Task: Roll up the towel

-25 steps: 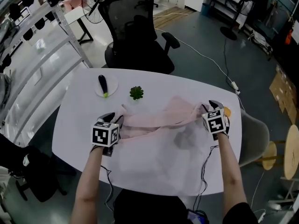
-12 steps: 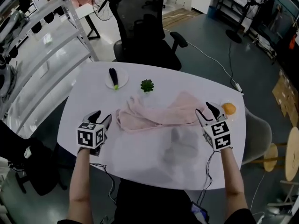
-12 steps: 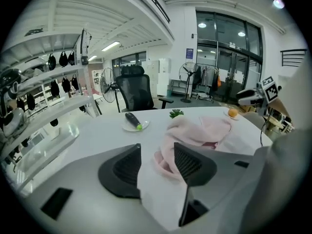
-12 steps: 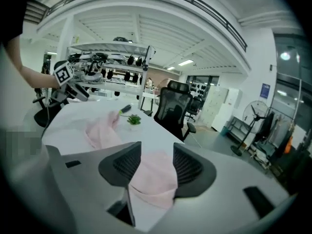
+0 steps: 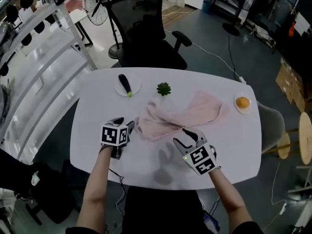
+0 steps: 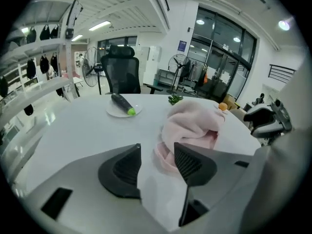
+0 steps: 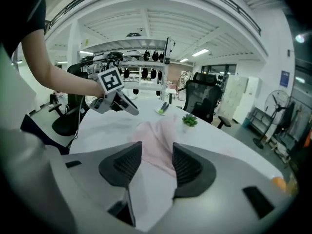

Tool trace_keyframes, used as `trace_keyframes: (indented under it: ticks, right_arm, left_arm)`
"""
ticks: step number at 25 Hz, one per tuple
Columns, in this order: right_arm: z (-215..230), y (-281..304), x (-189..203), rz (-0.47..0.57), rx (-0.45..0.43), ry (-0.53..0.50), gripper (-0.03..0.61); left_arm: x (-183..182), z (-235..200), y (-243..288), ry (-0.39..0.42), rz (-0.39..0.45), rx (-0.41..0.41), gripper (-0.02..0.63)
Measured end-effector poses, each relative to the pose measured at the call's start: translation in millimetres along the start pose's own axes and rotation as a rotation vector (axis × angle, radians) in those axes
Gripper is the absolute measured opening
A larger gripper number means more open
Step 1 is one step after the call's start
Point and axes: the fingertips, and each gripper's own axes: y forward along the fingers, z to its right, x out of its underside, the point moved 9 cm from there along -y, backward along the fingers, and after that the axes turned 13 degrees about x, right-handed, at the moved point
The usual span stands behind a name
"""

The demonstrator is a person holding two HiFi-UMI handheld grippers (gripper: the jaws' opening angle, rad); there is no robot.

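The pink towel (image 5: pixel 181 115) lies crumpled in a loose band across the middle of the white table (image 5: pixel 97 106). My left gripper (image 5: pixel 125 129) sits just left of the towel's left end, open; its jaws have just been opening and nothing is between them. In the left gripper view the towel (image 6: pixel 191 126) bunches just beyond the fingertips. My right gripper (image 5: pixel 187 139) hovers at the towel's near edge, open after widening and then narrowing a little, empty. From the right gripper view the towel (image 7: pixel 157 134) stretches ahead of the jaws.
A plate with a dark eggplant (image 5: pixel 126 84) and a small green plant (image 5: pixel 164 88) stand behind the towel. An orange on a saucer (image 5: pixel 242 102) sits at the table's right end. A black office chair (image 5: pixel 146 33) stands beyond the table, a metal rack (image 5: pixel 44 48) at left.
Both grippers let go of the towel, which dropped onto the table. The right gripper swung far left to the towel's near edge. The left gripper drew back, then returned to the towel's left end.
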Motion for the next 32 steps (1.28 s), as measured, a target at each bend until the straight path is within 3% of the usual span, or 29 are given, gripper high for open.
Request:
trace_keyframes:
  ticks: [6,8,9,14,17,20,23,26,28,30,32]
  right_arm:
    - [-56,6,2,-0.076,0.034,0.079,0.207]
    - [-69,7,5,-0.101,0.056,0.106,0.206]
    - [-74,8,5,-0.111,0.064,0.118,0.205]
    - [-102,15,-1,-0.120,0.052,0.137,0.196]
    - [-123,23,-10,-0.100,0.003,0.080,0.196]
    - [-144,26,-22,-0.060,-0.038,0.030,0.199]
    - [-162,19,-28,-0.023,-0.049,-0.044,0.204]
    - [-174,11,-26,0.001,-0.047,-0.130,0.196]
    - [-176,3,-24,0.017,-0.022,-0.156,0.136]
    - [-173,-9,-22,0.036,0.001,-0.148,0.032]
    - [-168,-23,-20,0.051,0.004,-0.120,0.018]
  left_arm:
    - [12,-19,47,-0.045,-0.131,0.128,0.226]
    - [19,-24,57,-0.031,-0.161,0.149,0.142]
    - [21,-25,58,-0.023,-0.158,0.157,0.031]
    - [32,-5,30,-0.025,-0.065,0.202,0.023]
    - [43,21,-2,-0.023,-0.003,0.235,0.023]
    - [54,50,-30,-0.080,0.050,0.293,0.023]
    - [66,75,-51,-0.142,0.071,0.351,0.023]
    - [71,97,-67,-0.144,0.103,0.413,0.023]
    - [71,111,-76,-0.113,0.130,0.465,0.023]
    - [73,124,-85,-0.065,0.147,0.518,0.025]
    - [75,132,-94,-0.030,0.165,0.548,0.038]
